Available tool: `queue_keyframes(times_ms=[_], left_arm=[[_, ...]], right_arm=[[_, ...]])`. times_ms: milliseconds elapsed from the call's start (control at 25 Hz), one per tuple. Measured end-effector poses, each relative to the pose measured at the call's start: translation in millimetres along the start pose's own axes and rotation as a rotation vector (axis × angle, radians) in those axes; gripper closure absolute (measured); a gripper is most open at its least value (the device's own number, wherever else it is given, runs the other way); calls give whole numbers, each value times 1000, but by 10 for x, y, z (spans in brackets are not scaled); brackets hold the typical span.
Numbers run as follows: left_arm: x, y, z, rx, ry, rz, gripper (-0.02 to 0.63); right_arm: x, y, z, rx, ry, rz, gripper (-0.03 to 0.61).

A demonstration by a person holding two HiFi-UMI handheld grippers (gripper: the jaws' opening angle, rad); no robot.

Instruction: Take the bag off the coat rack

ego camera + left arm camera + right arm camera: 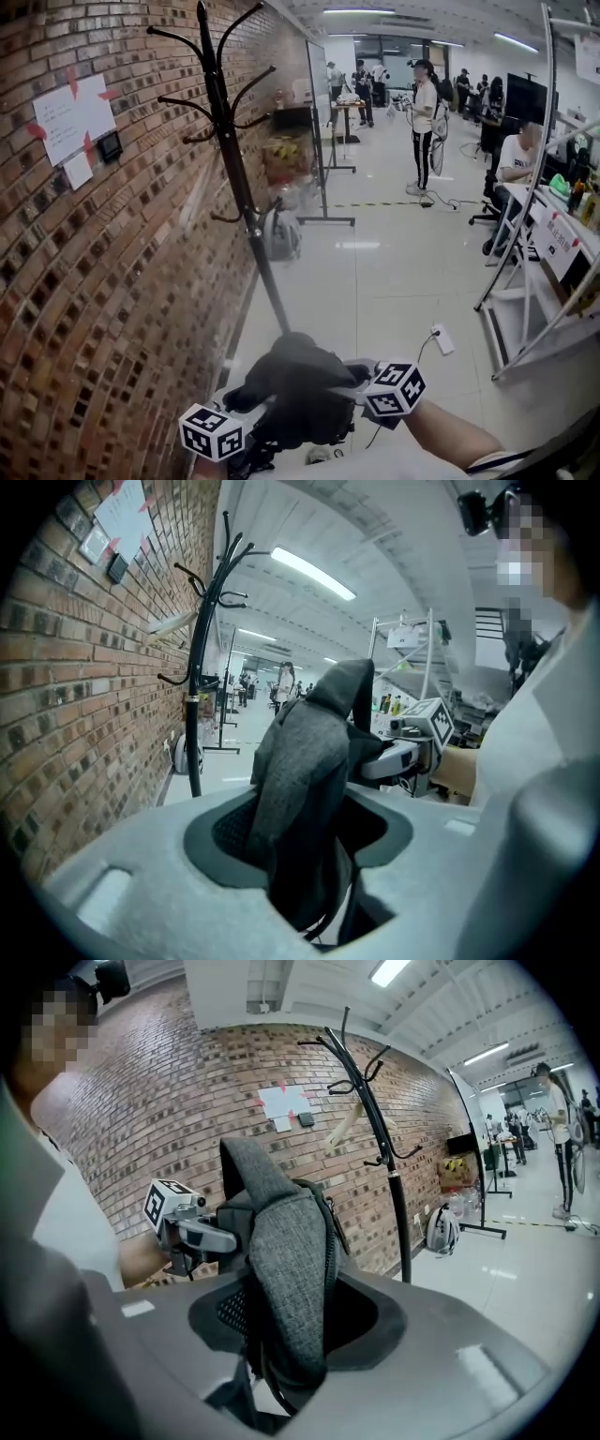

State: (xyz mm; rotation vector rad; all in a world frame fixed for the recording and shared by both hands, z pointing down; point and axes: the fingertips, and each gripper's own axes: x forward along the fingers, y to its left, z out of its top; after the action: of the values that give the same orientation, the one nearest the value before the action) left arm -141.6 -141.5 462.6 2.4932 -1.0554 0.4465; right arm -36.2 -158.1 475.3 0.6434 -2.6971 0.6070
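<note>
A dark grey fabric bag (298, 386) hangs low in front of me, held from both sides, away from the black coat rack (234, 159). My left gripper (255, 424) is shut on the bag's left side and my right gripper (354, 380) is shut on its right side. In the left gripper view the bag (305, 771) fills the gap between the jaws, with the right gripper (412, 750) beyond it. In the right gripper view the bag (286, 1279) is pinched the same way and the left gripper (183, 1224) shows behind it. The rack's hooks carry nothing.
A brick wall (103, 281) with taped papers (70, 117) runs along the left. A grey pack (279, 234) lies on the floor behind the rack's pole. A white frame shelf (534, 281) stands right, a power strip (442, 339) lies on the floor, and people stand far back.
</note>
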Motion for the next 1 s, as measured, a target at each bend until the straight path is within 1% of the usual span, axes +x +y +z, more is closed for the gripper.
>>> queue_keyframes(times_ms=[120,240,400,520,600,800,1000], left_arm=[[-133,-416,-175,-2,-10,3,402],[-235,-741,-329,-8,-4,2,402],[-357,-1078,-463,-25,-1,3,402],[-443,-1250,-516,-17,-6,9,402],[-479,-1297,-520,-6,-12,8,402],[-518,-1243,-524,2,-7,-7,402],[-532,-1177,-390,29,9,-12,402]], right_arm=[[-323,261,-224,-3,9,9,410],[-572,457,-425,2,23,17,410],[-817,668,-602,14,41,25,410],[-944,799,-678,13,38,28,410],[-982,847,-685,4,28,24,410],[-923,879,-668,-5,15,8,410],[-887,858,-565,10,-13,6,410]])
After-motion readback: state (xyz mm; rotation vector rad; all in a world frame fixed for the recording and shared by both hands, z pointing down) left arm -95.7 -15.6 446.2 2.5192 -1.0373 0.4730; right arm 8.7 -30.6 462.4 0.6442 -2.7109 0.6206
